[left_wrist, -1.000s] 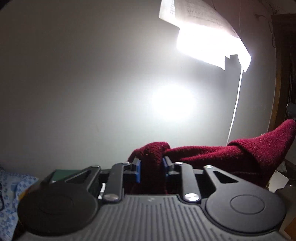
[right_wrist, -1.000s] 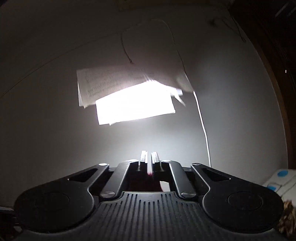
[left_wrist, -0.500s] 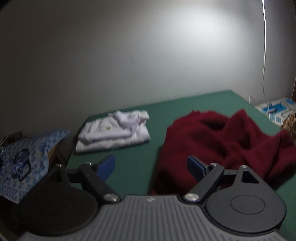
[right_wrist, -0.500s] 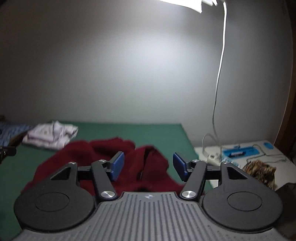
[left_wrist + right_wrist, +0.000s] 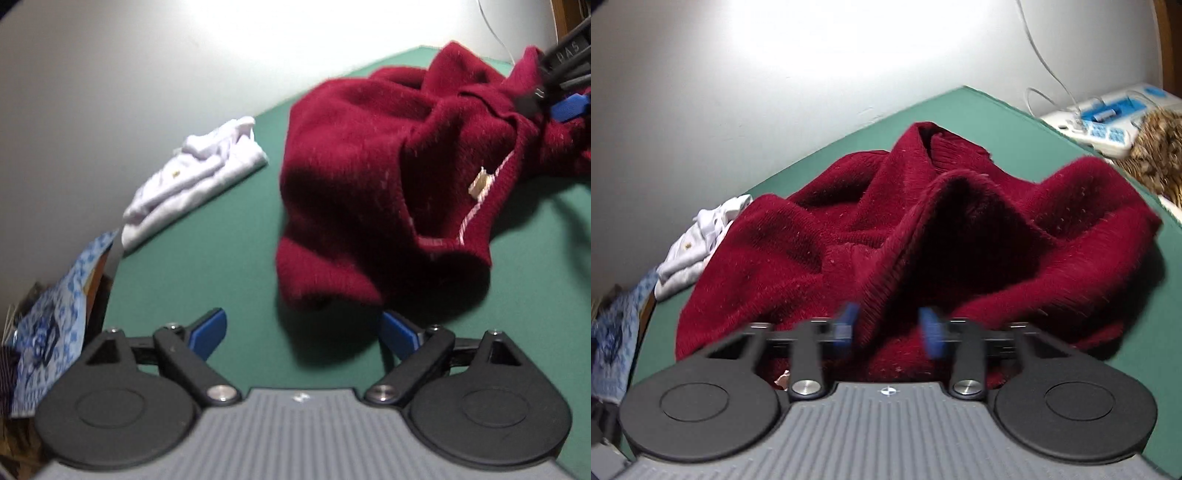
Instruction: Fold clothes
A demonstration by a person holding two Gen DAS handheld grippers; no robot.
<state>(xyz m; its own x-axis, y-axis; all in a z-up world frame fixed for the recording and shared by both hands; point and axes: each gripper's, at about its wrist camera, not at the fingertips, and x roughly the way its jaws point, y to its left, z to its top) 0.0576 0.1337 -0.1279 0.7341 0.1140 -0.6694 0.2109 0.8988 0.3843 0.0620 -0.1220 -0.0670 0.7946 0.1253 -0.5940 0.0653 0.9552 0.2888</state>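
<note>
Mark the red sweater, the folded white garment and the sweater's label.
red sweater (image 5: 886,240), right wrist view, on the central ribbed fold.
folded white garment (image 5: 192,181), left wrist view, on its top layer.
label (image 5: 480,184), left wrist view, on the tag itself.

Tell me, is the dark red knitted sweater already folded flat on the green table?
No, the dark red knitted sweater lies in a crumpled heap on the green table, with raised folds.

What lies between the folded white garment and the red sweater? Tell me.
Only bare green table: the left wrist view shows an open strip separating the white garment from the red sweater.
</note>
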